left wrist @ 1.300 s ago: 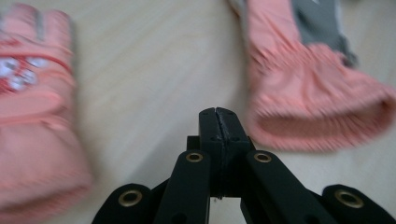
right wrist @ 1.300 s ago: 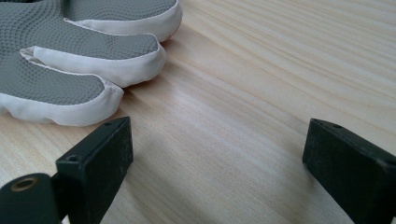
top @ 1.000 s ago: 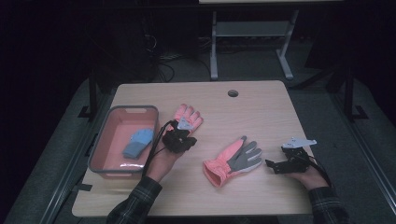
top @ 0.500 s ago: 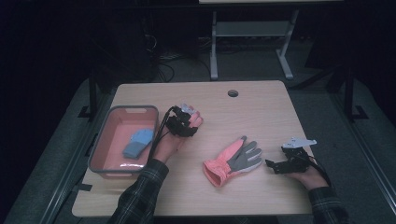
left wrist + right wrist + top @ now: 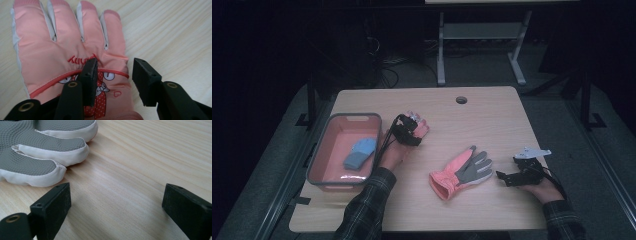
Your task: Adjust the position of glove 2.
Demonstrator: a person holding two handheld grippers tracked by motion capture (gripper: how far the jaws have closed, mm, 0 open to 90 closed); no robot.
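Note:
A pink glove (image 5: 62,50) lies back up on the table, fingers pointing away, with a cartoon print near the cuff. My left gripper (image 5: 115,75) hangs low over its cuff end; its jaws have just been opening and stand apart, one above the print, the other beside the glove's edge, pressing nothing. In the high view this gripper (image 5: 408,131) covers most of that glove (image 5: 422,125). A second glove (image 5: 462,172) lies palm up mid-table, its grey palm showing. My right gripper (image 5: 504,176) rests open just right of it, with the grey fingertips (image 5: 37,147) ahead of its left jaw.
A grey-rimmed pink tray (image 5: 317,150) stands at the table's left with a blue folded item (image 5: 360,152) inside. A round cable hole (image 5: 461,99) sits near the far edge. Bare wood lies between the two gloves and along the front edge.
My left gripper has moved away from the person and lower, onto the pink glove, and its jaws have opened. The right gripper and the palm-up glove have stayed put.

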